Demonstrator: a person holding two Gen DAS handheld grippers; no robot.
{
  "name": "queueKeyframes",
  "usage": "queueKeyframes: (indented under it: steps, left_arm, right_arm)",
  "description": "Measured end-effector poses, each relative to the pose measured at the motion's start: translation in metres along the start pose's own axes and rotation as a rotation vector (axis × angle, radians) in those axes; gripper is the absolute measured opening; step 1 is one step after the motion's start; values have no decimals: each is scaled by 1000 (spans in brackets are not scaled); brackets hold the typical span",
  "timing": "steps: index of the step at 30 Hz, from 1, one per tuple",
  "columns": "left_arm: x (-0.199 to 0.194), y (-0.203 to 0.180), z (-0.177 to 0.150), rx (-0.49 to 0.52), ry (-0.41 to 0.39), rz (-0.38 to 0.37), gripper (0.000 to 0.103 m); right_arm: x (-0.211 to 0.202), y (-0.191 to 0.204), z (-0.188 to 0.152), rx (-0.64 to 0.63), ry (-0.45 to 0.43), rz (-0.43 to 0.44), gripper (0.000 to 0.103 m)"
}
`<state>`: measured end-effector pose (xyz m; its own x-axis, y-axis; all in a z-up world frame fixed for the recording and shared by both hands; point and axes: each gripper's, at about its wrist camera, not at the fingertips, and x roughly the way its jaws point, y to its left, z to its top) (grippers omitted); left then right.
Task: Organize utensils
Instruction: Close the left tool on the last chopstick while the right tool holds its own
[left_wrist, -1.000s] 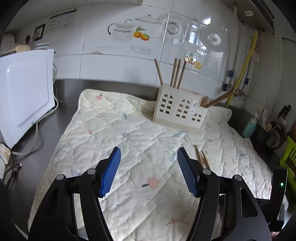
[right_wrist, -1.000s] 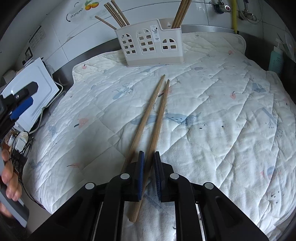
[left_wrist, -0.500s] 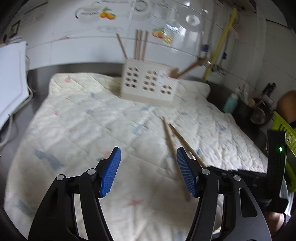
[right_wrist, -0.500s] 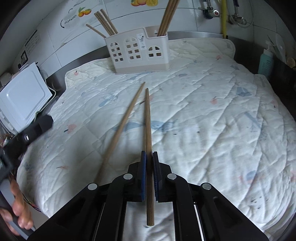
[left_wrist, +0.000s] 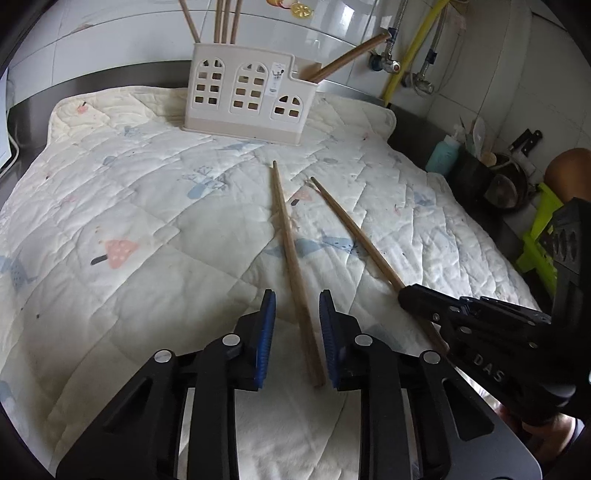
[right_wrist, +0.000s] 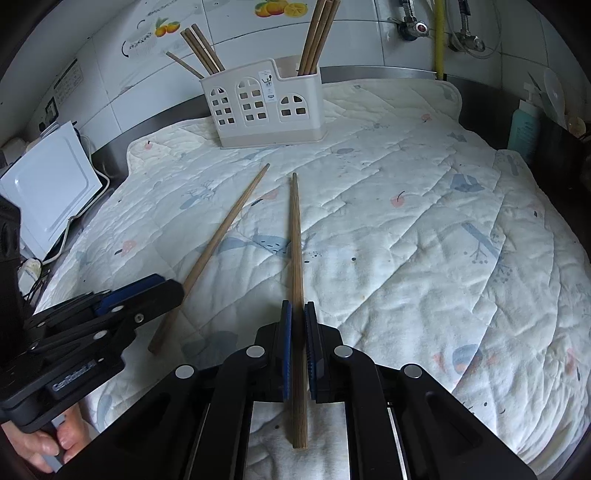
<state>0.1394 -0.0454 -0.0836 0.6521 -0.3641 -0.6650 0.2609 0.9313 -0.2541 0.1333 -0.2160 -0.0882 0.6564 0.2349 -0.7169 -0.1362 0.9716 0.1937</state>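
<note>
Here, the right gripper is clamped on one chopstick over the quilted mat. The left gripper, jaws just closing, straddles the other chopstick without gripping it.

We see soft, even daylight, glare on the glossy white wall tiles, sharp focus, and dark, curved fisheye edges.

Utensil holder at quilt rear; two chopsticks before it.
</note>
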Motion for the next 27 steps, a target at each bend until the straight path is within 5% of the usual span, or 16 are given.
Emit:
queueKeyframes:
  steps: [2,19,27]
  left_arm:
    - [3,-3,2,13,2,0,18]
    - [23,-7,10,28,41,32,16]
    - [21,2,14,10,57,31,5]
  right_arm:
    - [-1,-2,0,7,0,9,7]
    - [-4,-1,-9,-4,-10,16,8]
    - [-11,-3,-7,-24,-26,10,7]
